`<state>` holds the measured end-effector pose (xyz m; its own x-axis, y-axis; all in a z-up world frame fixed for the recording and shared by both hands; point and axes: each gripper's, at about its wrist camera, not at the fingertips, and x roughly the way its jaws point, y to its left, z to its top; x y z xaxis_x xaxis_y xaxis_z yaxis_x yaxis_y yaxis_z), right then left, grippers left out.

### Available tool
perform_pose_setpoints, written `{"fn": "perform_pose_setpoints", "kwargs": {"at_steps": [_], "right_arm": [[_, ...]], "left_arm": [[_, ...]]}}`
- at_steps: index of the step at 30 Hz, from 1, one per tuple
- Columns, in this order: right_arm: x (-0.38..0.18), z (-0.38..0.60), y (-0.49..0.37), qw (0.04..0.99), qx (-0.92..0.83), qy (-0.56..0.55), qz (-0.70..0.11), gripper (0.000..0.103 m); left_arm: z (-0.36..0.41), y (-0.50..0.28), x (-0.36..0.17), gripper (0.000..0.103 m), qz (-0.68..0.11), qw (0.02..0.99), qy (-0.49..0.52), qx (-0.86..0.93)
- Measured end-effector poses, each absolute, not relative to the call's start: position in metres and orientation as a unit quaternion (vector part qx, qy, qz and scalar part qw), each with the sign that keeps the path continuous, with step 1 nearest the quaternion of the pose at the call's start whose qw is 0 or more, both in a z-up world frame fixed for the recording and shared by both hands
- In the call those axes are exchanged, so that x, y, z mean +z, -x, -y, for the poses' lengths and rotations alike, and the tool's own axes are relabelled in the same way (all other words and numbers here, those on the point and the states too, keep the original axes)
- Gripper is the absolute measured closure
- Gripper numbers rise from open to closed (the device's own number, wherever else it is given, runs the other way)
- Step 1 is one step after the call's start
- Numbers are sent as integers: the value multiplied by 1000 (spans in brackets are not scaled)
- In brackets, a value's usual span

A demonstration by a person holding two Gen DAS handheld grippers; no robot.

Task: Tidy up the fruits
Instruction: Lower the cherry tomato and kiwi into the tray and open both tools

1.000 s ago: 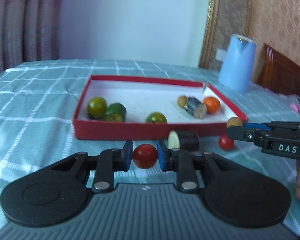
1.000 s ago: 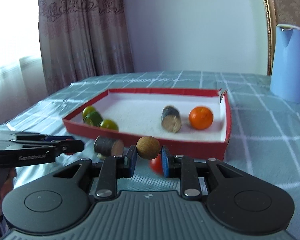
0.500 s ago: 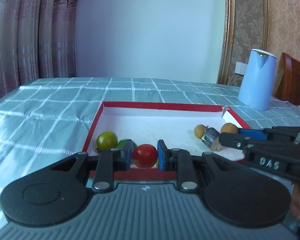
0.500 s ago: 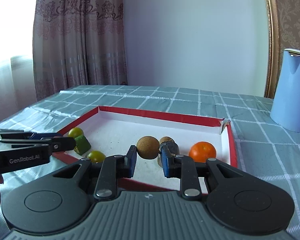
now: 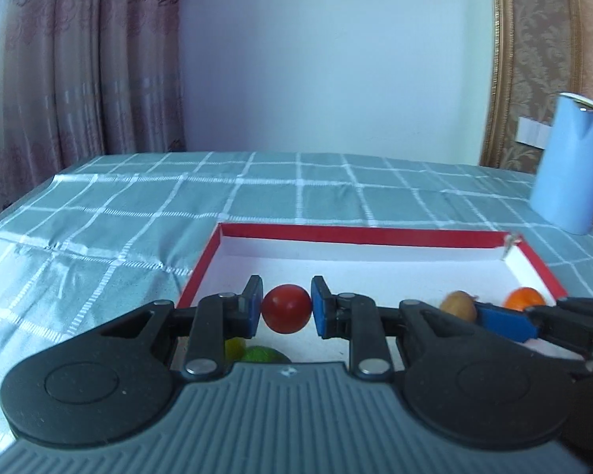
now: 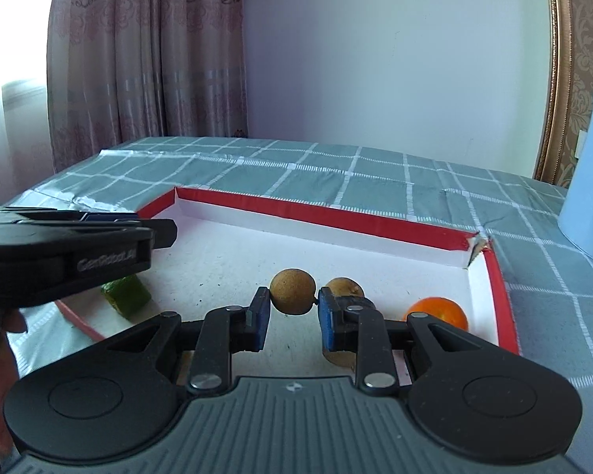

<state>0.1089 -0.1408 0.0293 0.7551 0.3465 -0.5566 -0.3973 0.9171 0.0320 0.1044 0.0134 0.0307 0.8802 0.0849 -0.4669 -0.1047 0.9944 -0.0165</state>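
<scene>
Reading "GenRobot.AI" on left gripper (image 6: 154,233); tomato (image 5: 286,308) clamped

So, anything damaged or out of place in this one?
Yes: the shallow red cardboard tray with white inside has a torn, split far right corner, its walls gaping apart there. Nothing looks spilled; the round orange fruit sits inside the tray.

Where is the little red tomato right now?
The red tomato is pinched in the left gripper, held over the red box, with green fruit just below it.
</scene>
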Motion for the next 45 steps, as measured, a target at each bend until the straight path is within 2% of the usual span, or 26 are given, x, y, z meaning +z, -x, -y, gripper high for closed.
{"fn": "perform_pose_setpoints", "kwargs": {"at_steps": [25,27,29,30,32,35,38,39,40,42,45], "right_arm": [[21,126,-133,927,198,40,-315,78],[21,126,-134,927,199,38,-316,78],[21,126,-134,929,194,38,-314,78],[21,126,-133,929,194,36,-314,78],[21,128,-134,929,194,29,-315,78],[22,129,-133,929,191,28,-315,77],[22,129,-133,931,188,25,-313,71],[22,130,-133,931,189,19,-312,64],[23,132,-132,932,190,14,-310,52],[24,134,-128,936,186,8,-300,39],[26,137,-126,938,185,4,-294,37]], "left_arm": [[-16,-138,11,79,-294,954,11,62],[-14,-138,11,71,-294,954,8,60],[-14,-136,12,57,-288,955,8,67],[-16,-136,12,54,-287,956,11,67],[-17,-135,13,33,-282,957,16,65],[-14,-131,16,19,-267,961,8,69],[-14,-130,17,13,-263,962,8,73],[-16,-130,17,12,-263,962,11,73],[-17,-129,18,10,-262,962,15,75],[-21,-128,19,6,-260,962,25,79],[-24,-125,20,4,-260,962,39,72]]}}
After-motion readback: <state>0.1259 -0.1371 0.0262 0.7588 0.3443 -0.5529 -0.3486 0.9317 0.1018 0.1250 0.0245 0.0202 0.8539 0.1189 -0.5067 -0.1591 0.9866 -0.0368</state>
